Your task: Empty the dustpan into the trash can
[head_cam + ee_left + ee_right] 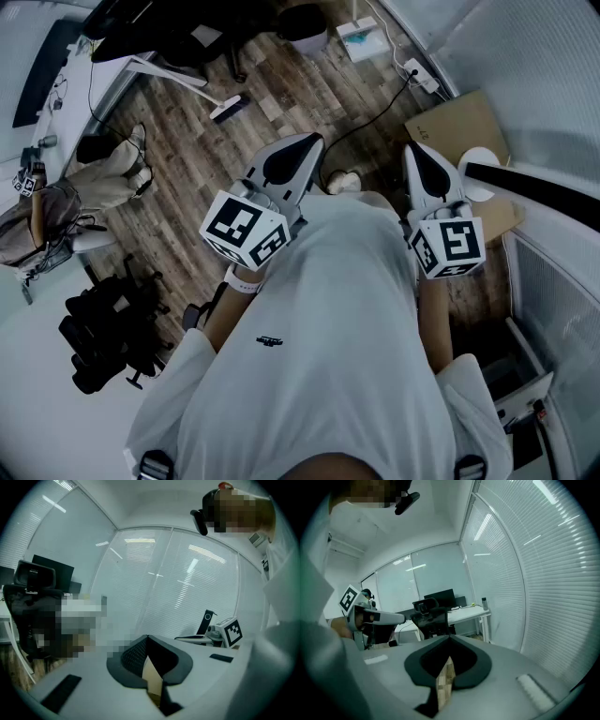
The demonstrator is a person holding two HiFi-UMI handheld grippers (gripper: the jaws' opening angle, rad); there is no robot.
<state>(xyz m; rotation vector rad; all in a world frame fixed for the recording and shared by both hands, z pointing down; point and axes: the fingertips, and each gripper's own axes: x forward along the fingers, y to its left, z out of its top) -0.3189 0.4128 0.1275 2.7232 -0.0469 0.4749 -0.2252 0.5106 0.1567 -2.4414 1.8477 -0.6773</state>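
- Floor (187, 131) under L tongs (307, 141): wood-look planks, matt.
- Cardboard (464, 122) ahead of R tongs (413, 150): matt brown.
- Tongs' shells: smooth white plastic; inner pads (133, 654) blk, textured.
- Shirt (328, 328) behind tongs: white cloth.

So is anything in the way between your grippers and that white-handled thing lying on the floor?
Nothing visible is. Only bare wooden floor lies between the left gripper and the white-handled tool, possibly the dustpan. The black cable runs off to the right of that path.
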